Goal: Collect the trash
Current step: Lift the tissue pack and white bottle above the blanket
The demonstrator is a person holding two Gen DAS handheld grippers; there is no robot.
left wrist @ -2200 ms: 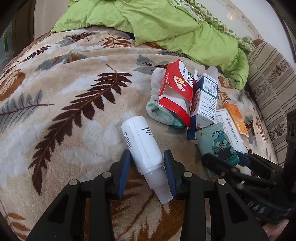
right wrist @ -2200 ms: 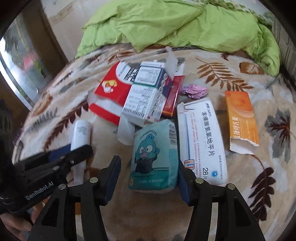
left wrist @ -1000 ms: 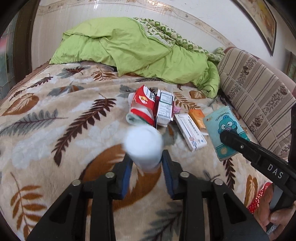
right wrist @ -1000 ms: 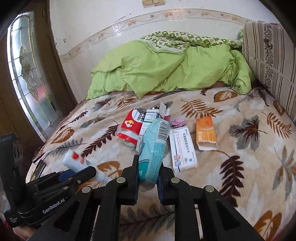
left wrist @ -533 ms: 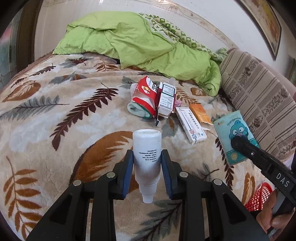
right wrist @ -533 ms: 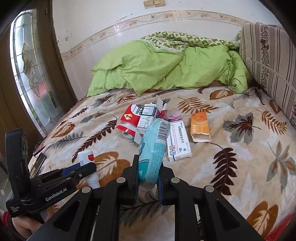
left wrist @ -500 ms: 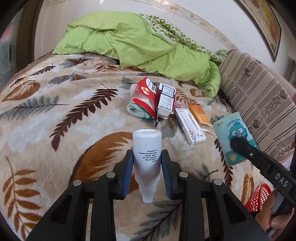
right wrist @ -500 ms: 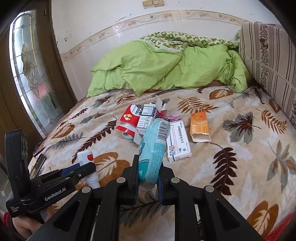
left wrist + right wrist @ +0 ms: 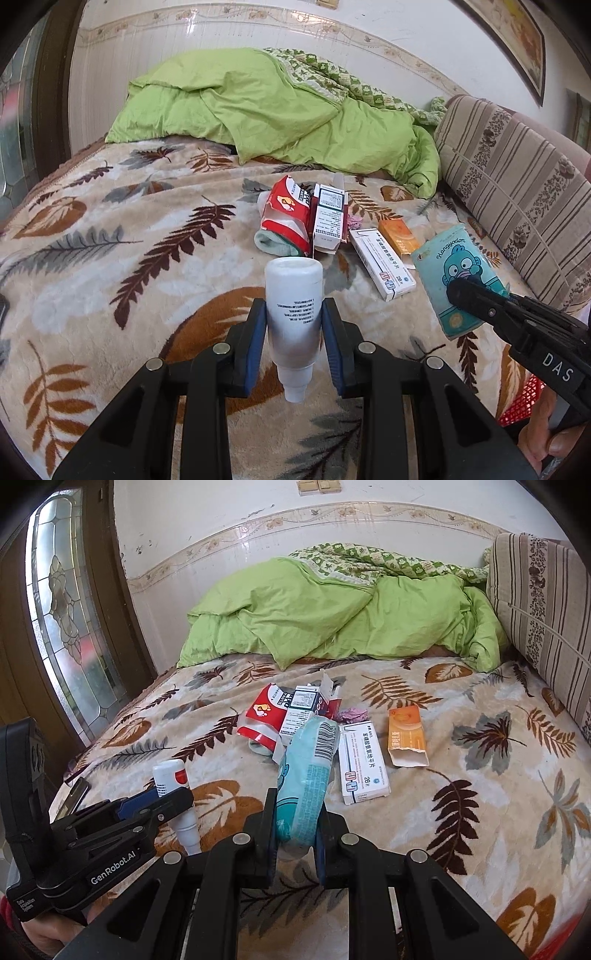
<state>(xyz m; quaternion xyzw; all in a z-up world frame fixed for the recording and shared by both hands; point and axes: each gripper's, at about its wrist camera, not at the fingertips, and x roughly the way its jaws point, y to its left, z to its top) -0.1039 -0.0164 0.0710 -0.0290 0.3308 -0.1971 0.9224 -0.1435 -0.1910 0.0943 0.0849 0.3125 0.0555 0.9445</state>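
Left wrist view: the left gripper (image 9: 293,341) is clamping a white plastic bottle with fine black print (image 9: 293,310) between its blue pads, nozzle pointing back toward the camera, base raised above the leaf-patterned beige plush blanket (image 9: 110,266). Right wrist view: the right gripper (image 9: 295,825) is squeezing a teal soft tissue pack with a cartoon fish face (image 9: 308,771) edge-on, its barcode facing up; the pack is being carried clear of the blanket.

Open blanket is lying to the left of the bottle and across the near right of the bed. Beyond both grippers, mid-bed, the remaining litter is sitting in a tight cluster: a red and white torn carton (image 9: 286,214), a white printed medicine box standing upright (image 9: 328,221), a long white flat box marked 28 (image 9: 364,762) and an orange flat box with a torn end (image 9: 406,734), the last two just beside each other. A crumpled pink scrap (image 9: 352,713) is lying behind them. A bunched green duvet (image 9: 332,620) is closing off the far edge; a striped brown cushion (image 9: 517,192) is bounding the right side.

A red mesh object (image 9: 524,398) at the bed's near right edge is largely hidden by the right gripper. Print on the boxes is too small to read.
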